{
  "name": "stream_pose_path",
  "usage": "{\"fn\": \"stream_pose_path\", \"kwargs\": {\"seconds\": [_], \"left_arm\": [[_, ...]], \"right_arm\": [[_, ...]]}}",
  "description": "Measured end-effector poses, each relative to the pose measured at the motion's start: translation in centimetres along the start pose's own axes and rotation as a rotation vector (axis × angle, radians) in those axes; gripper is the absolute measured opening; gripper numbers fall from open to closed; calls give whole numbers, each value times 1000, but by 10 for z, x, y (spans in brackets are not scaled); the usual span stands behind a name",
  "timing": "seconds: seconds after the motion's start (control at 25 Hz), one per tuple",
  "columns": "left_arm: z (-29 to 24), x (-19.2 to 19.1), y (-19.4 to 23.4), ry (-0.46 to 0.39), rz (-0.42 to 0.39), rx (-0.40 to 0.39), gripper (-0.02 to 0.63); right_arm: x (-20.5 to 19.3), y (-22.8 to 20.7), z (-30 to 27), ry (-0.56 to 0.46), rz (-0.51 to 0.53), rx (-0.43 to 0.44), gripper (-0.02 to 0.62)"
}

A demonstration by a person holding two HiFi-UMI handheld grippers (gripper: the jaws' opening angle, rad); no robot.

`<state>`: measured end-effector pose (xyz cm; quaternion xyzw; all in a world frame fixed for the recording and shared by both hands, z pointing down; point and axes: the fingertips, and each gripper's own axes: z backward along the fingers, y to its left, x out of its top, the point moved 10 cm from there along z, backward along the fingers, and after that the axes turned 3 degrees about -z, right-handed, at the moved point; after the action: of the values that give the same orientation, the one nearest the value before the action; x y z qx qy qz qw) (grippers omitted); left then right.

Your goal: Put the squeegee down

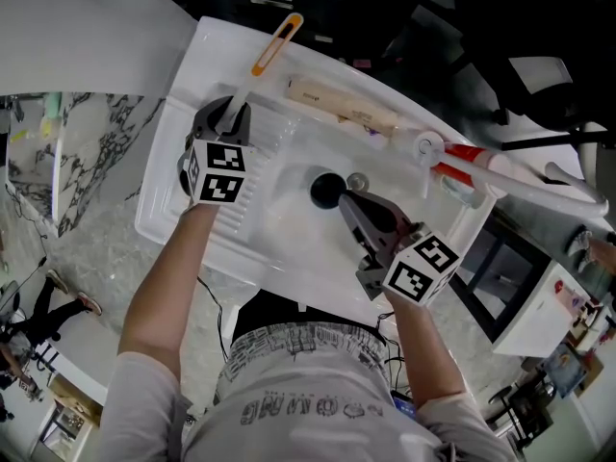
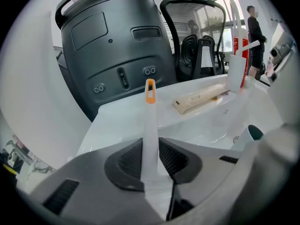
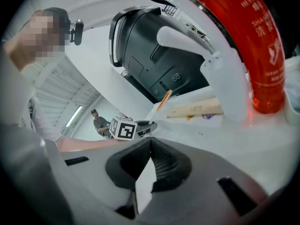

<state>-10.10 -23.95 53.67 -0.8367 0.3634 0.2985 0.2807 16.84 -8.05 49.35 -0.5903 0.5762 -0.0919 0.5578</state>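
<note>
White-handled squeegee (image 2: 150, 121), orange loop end, flat on sink rim (image 2: 115, 121), seemingly loose in left tool (image 2: 151, 149)

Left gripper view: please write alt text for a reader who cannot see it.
A white squeegee handle with an orange tip lies between the left gripper's slightly parted jaws, over a white sink. A large dark object stands behind.

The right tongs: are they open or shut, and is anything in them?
Shut. In the right gripper view the right tongs have their dark ribbed pads meeting at the tips, with nothing between them.
</note>
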Motion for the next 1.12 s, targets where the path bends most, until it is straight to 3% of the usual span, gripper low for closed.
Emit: {"fn": "stream_pose_path", "kwargs": {"seconds": [0.56,1.12], "left_arm": [[20,7,7,-33,19,-4,163],[91,33,-1,-170,70,-33,175]], "right_arm": [[3,19,4,-23,35,1,8],[6,52,13,-79,102,-19,8]]}}
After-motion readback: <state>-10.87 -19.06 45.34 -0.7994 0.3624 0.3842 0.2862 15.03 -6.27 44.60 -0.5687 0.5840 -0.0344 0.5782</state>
